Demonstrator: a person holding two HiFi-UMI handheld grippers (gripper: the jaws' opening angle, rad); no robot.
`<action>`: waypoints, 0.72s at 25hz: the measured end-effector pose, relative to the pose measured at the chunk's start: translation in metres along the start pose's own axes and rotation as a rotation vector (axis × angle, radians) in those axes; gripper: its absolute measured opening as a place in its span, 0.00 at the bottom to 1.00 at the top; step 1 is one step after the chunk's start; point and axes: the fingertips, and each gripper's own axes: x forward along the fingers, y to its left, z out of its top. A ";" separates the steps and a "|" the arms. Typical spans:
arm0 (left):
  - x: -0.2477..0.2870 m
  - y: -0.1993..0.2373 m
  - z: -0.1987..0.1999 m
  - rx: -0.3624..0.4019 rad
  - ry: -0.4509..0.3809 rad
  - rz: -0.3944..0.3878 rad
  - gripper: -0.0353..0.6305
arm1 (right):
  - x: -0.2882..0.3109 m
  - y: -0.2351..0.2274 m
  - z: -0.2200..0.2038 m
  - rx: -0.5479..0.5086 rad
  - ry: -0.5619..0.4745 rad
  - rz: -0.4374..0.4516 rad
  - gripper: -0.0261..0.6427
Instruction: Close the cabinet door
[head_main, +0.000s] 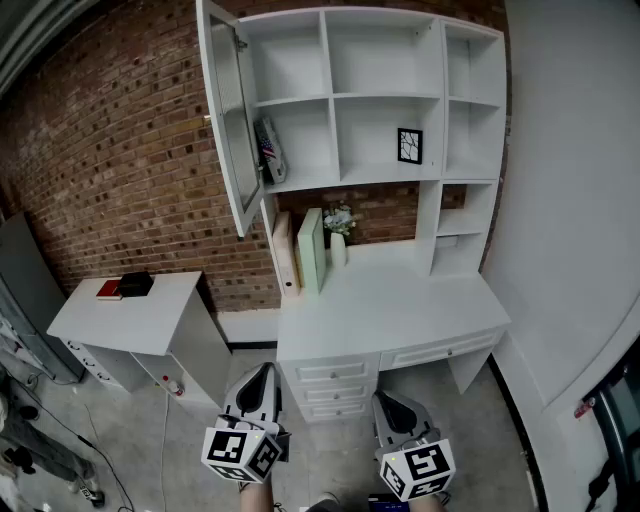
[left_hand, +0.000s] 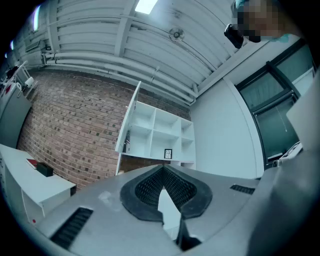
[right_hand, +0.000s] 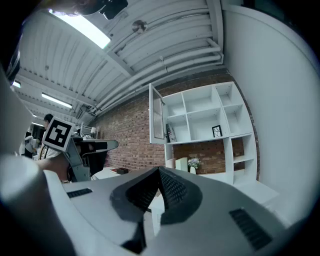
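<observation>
The white shelf cabinet stands on a desk against the brick wall. Its glass-panelled door at the left end is swung wide open, edge toward me. That door also shows in the left gripper view and the right gripper view. My left gripper and right gripper hang low in the head view, over the floor in front of the desk and far from the door. Each has its jaws closed together with nothing between them. The tips meet in the left gripper and in the right gripper.
The white desk has drawers below and carries upright books and a small vase. A picture frame sits on a shelf. A low side table with a red book stands at the left. A white wall closes the right.
</observation>
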 end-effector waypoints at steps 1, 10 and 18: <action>-0.001 -0.001 0.000 0.000 0.001 -0.005 0.07 | -0.001 0.001 0.001 -0.006 -0.003 -0.003 0.04; -0.003 -0.006 -0.011 -0.019 0.045 -0.016 0.07 | -0.010 0.002 -0.002 0.017 -0.008 0.009 0.04; 0.002 -0.001 -0.013 -0.008 0.054 0.002 0.07 | 0.001 0.007 0.003 0.023 -0.035 0.072 0.04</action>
